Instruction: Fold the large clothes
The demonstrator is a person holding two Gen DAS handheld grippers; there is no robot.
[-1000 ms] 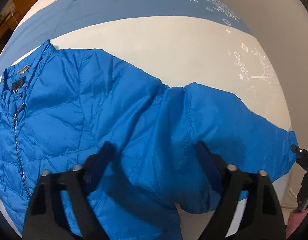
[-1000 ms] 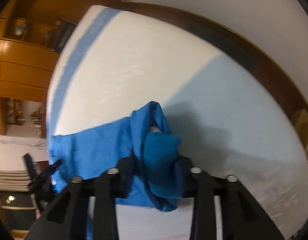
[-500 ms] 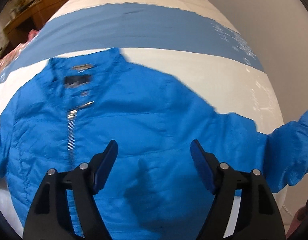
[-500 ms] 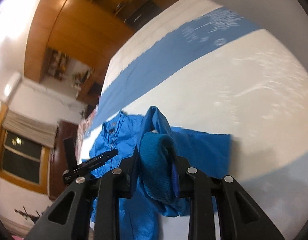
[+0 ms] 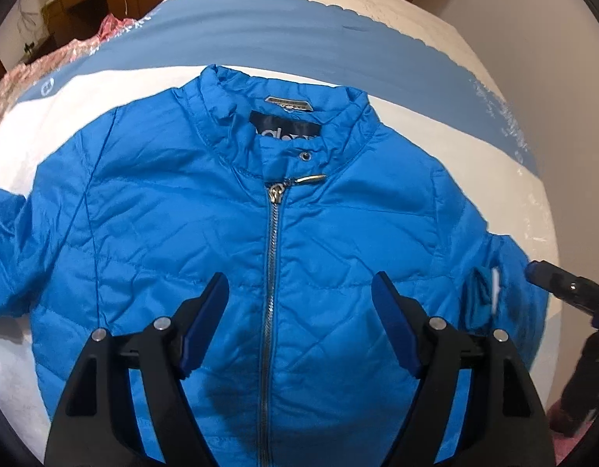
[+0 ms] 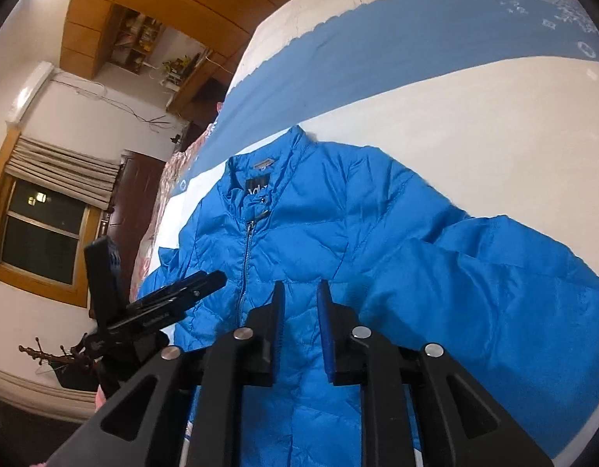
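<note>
A bright blue padded jacket (image 5: 206,229) lies front up and zipped on the bed, collar away from me. It also shows in the right wrist view (image 6: 338,233). My left gripper (image 5: 299,295) is open and empty, hovering over the zipper at chest height. My right gripper (image 6: 300,294) has its jaws a narrow gap apart with nothing between them, above the jacket's front. The right sleeve (image 6: 494,272) lies folded in over the jacket's side, its knit cuff (image 5: 478,303) showing. The left sleeve (image 5: 3,241) is bunched at the left edge.
The bed cover (image 5: 435,132) is cream with a wide blue band (image 5: 260,35) beyond the collar. A pink patterned fabric (image 5: 34,66) lies at the far left of the bed. The bed's edge (image 5: 548,233) and a wall are to the right. Wooden cabinets and a window (image 6: 42,229) stand behind.
My right gripper has let go of the sleeve cuff it was holding; the sleeve now lies folded in on the jacket. My left gripper has swung left to above the zipper.
</note>
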